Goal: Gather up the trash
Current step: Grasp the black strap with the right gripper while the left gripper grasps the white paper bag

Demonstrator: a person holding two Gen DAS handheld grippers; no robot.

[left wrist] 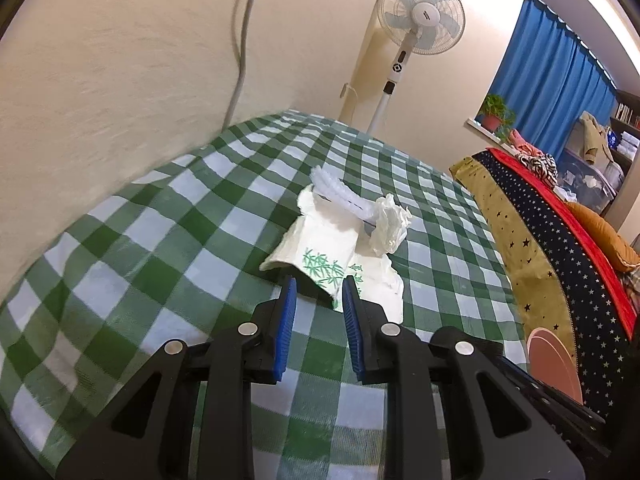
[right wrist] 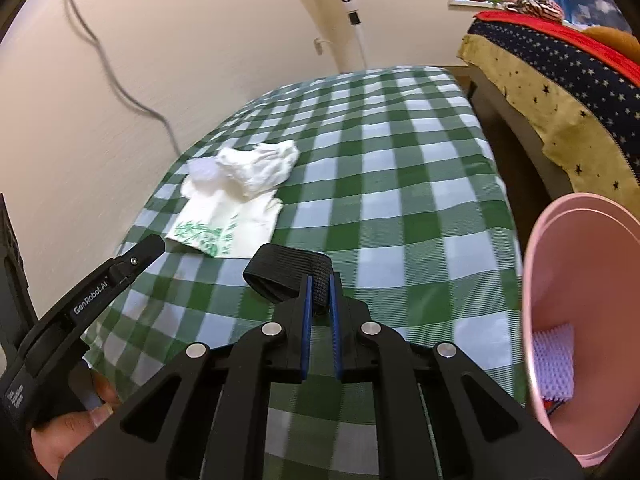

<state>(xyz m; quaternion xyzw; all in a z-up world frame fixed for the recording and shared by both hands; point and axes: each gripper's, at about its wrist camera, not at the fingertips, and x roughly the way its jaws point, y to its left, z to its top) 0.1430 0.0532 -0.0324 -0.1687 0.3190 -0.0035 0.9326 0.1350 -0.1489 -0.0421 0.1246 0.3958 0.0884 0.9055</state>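
Observation:
A pile of trash lies on the green checked tablecloth (left wrist: 168, 216): a white paper napkin with a green leaf print (left wrist: 320, 248) (right wrist: 228, 220), a crumpled white tissue (left wrist: 388, 220) (right wrist: 260, 164) and white fuzzy sticks (left wrist: 340, 192). My left gripper (left wrist: 319, 290) is open, its blue pads on either side of the napkin's near corner. My right gripper (right wrist: 319, 286) is shut on a black strap loop (right wrist: 288, 270) above the cloth. The left gripper's finger (right wrist: 132, 260) shows in the right wrist view next to the napkin.
A pink bin (right wrist: 576, 320) (left wrist: 554, 364) stands at the table's right edge with a lilac textured piece (right wrist: 554, 364) inside. A bed with a star-pattern blanket (left wrist: 560, 248) lies to the right. A standing fan (left wrist: 420, 16) and a wall cable (left wrist: 240, 40) are behind the table.

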